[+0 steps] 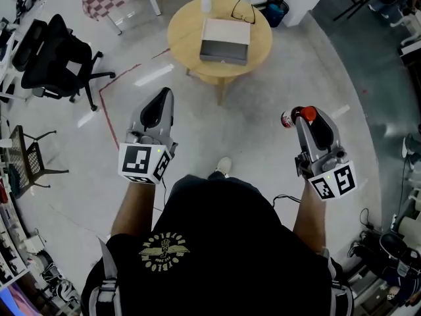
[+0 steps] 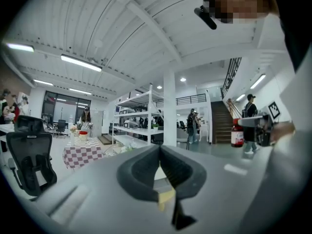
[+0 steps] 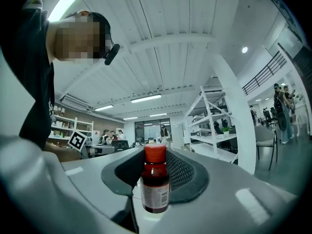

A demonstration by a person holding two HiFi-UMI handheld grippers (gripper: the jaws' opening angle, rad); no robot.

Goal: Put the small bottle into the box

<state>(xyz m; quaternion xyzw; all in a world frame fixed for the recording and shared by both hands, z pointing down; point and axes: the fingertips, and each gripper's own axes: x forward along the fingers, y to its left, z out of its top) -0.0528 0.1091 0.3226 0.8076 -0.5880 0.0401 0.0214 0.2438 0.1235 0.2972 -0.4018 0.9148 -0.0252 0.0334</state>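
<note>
L gripper [image 1: 163,99] is clenched on nothing, so I'd leave it idle. R gripper [image 1: 304,118] is grasping the small bottle [image 3: 155,182] upright; I'd carry it level, fwd and to its left, until it's over the box [image 1: 225,41] on the round table [image 1: 179,41], well ahead of both tips, then lower before letting go. Head view shows box & table, which the R gripper view doesn't; that view shows the pads flanking the bottle below its red cap [image 3: 155,152].

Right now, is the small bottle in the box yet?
Out: the small bottle stands upright, clamped in the right gripper, far from the box.
</note>
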